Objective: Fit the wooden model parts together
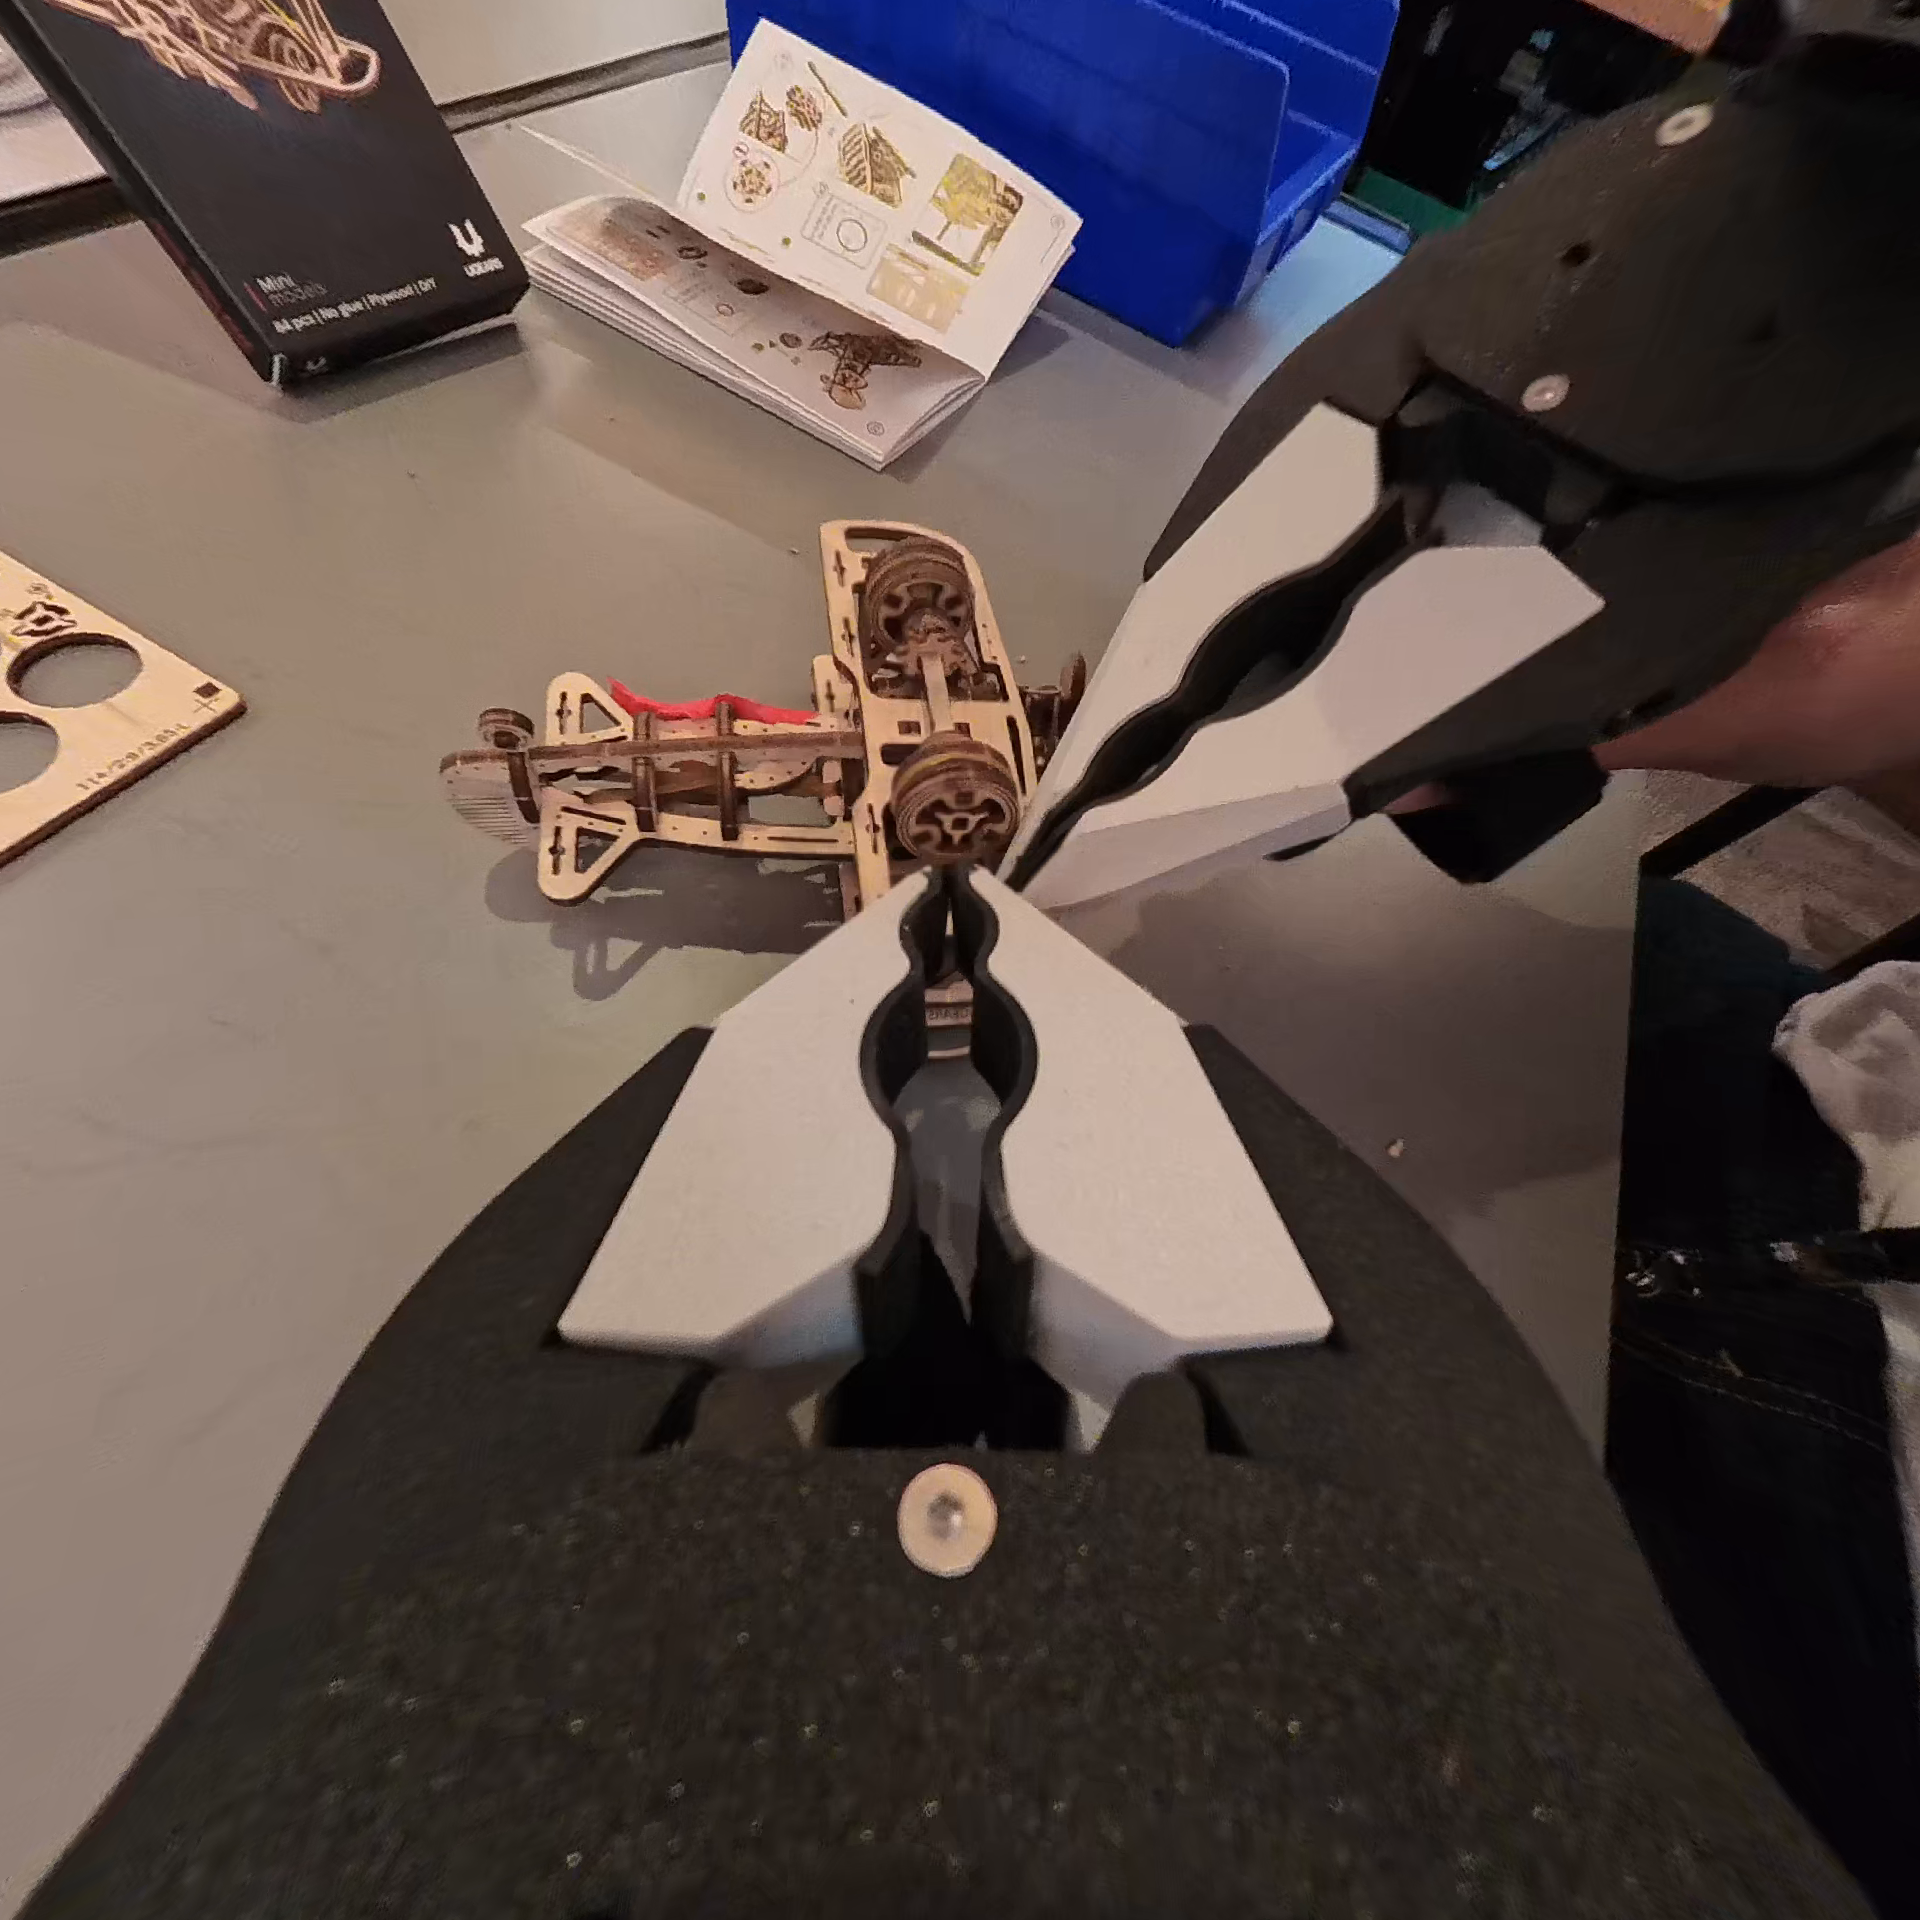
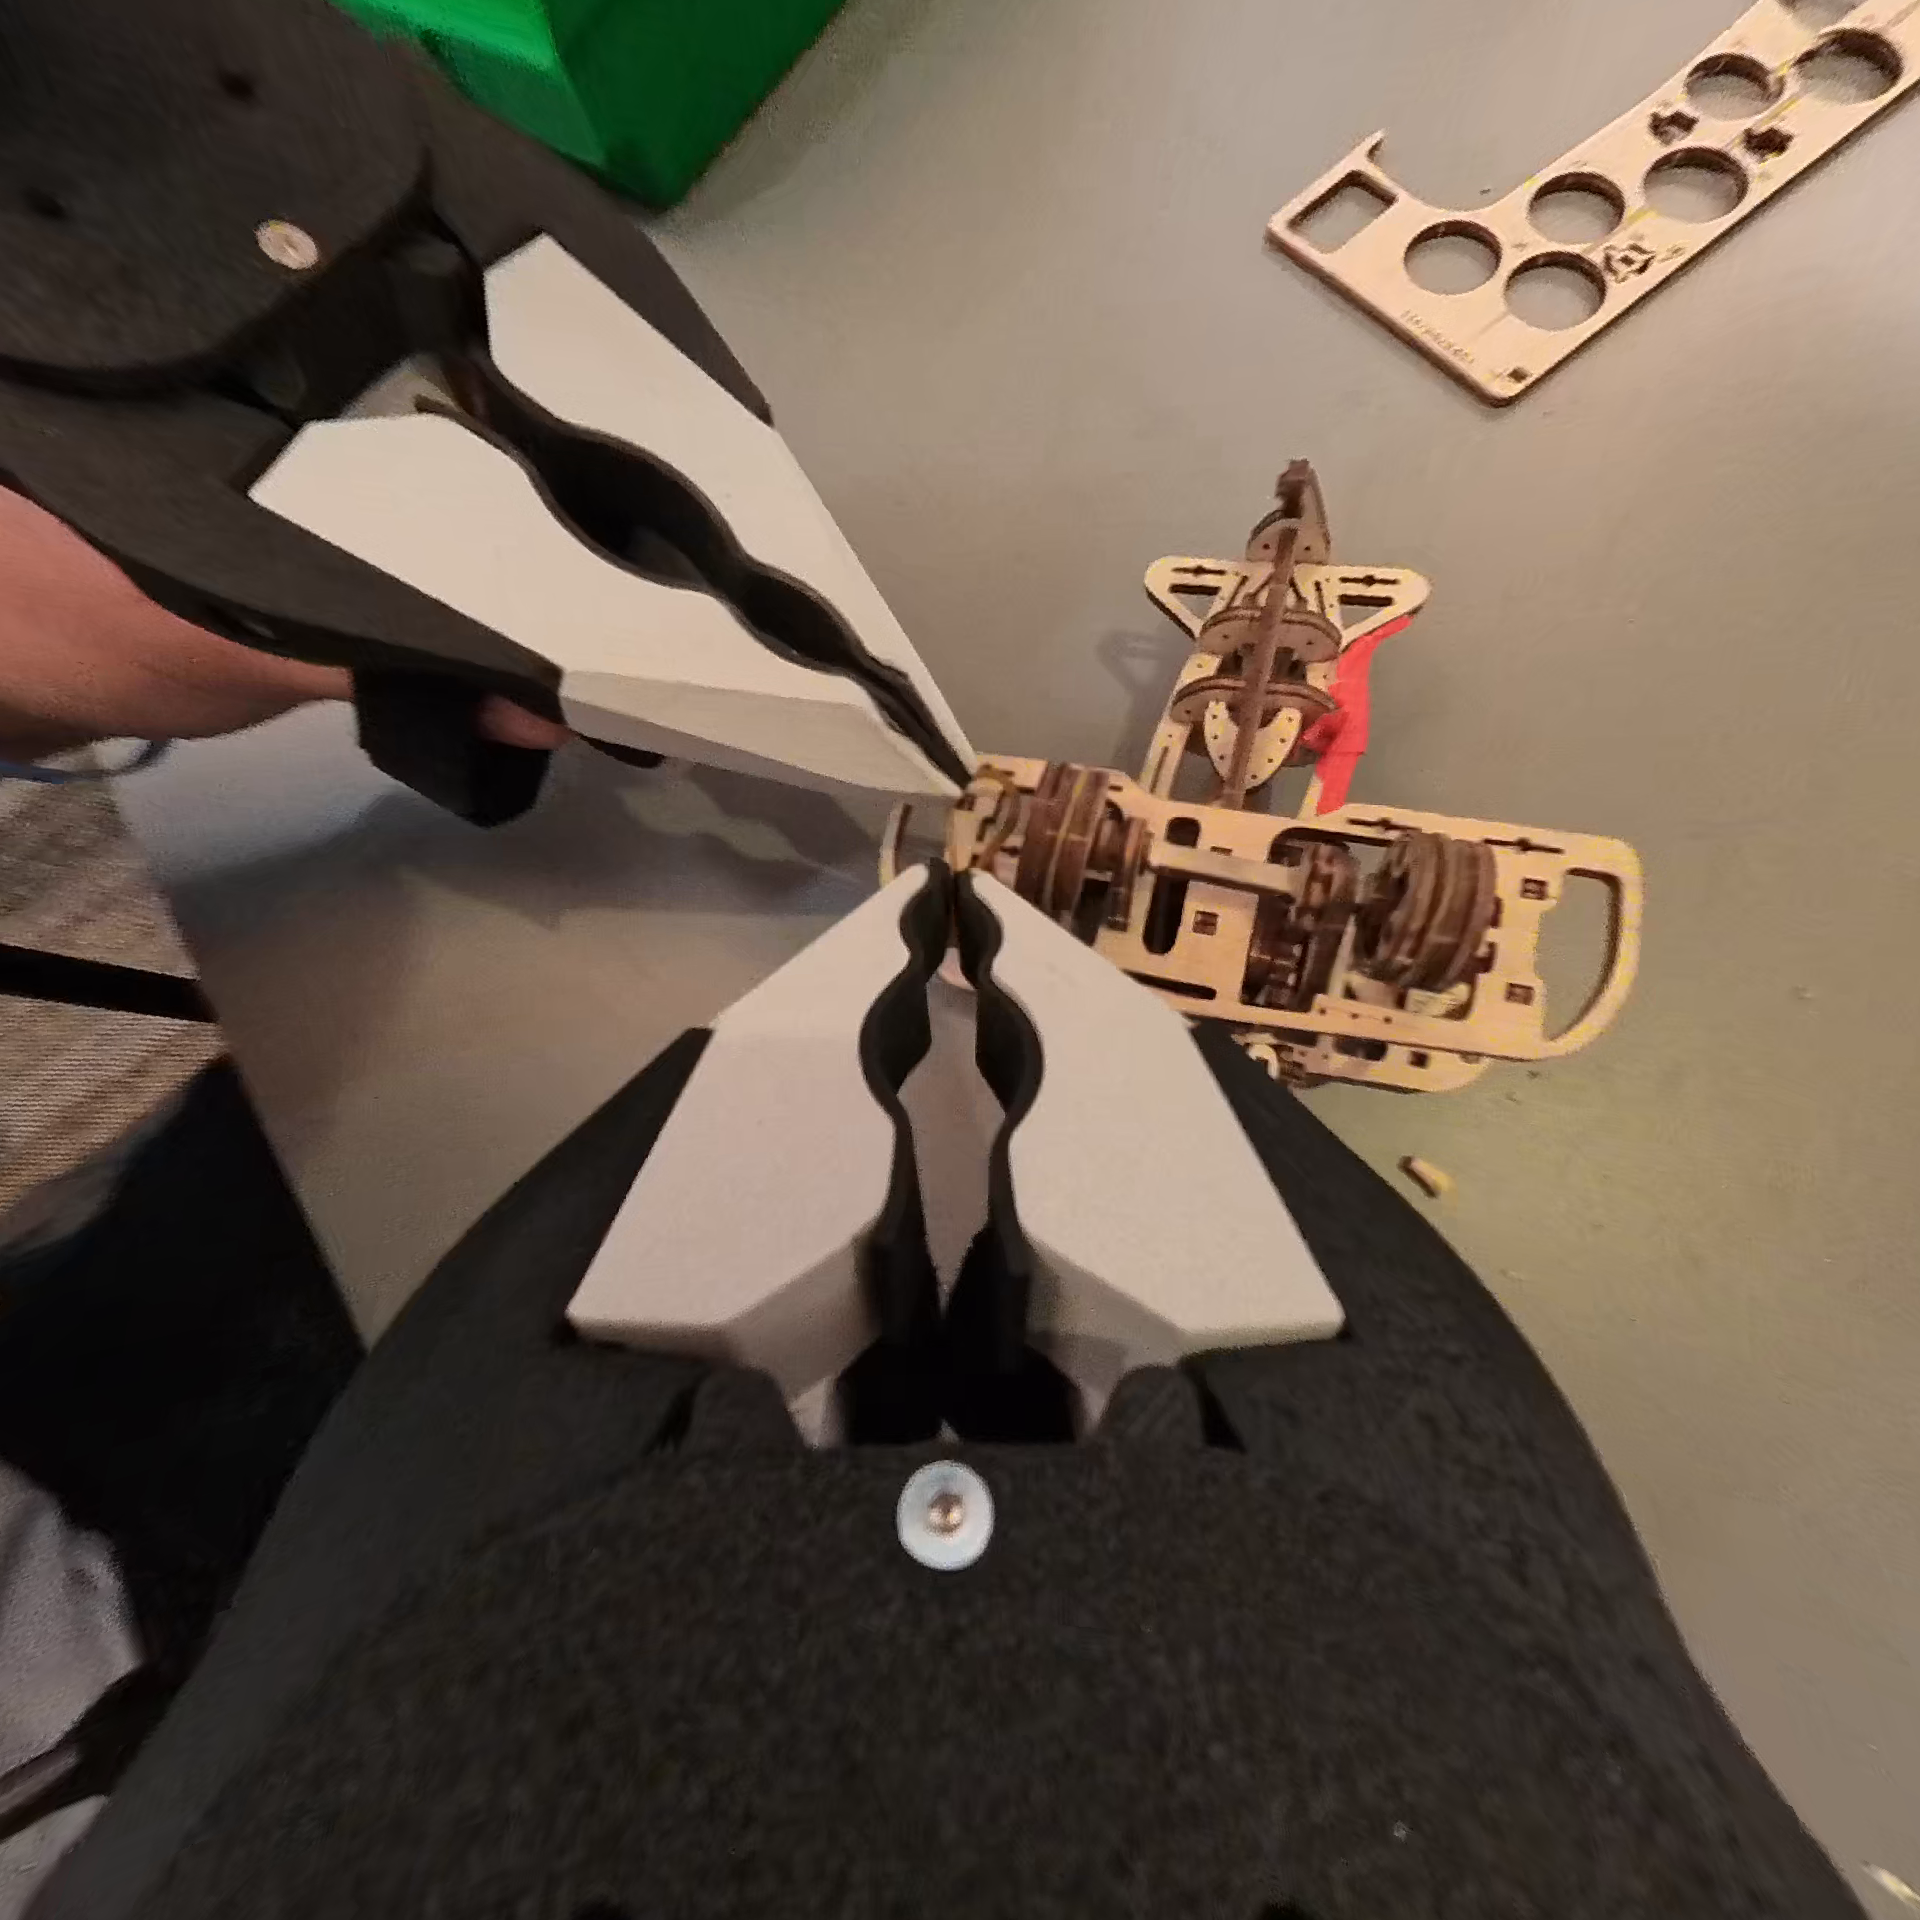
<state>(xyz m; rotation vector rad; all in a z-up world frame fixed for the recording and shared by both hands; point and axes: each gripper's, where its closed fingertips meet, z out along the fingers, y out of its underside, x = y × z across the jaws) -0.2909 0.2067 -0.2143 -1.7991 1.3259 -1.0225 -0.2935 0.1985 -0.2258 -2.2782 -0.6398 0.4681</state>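
Observation:
A wooden model plane (image 1: 727,769) with two wheels and a red part lies on its side on the grey table (image 1: 312,1039). My left gripper (image 1: 951,883) is shut on a thin wooden wing end of the model, which shows between its pads. In the right wrist view its tips (image 2: 961,777) touch the model (image 2: 1299,935) at the wing end beside a wheel. My right gripper (image 2: 951,883) is shut at the model's near edge, and a pale thin piece shows between its pads. In the left wrist view its tips (image 1: 1023,873) sit next to the near wheel.
A wooden sheet with round cut-outs (image 1: 62,707) lies at the left, also in the right wrist view (image 2: 1579,208). A black box (image 1: 281,177), an open booklet (image 1: 810,270) and a blue bin (image 1: 1122,135) stand behind. A green box (image 2: 623,83) is at the back. Left and right tips are no more than a few centimetres apart.

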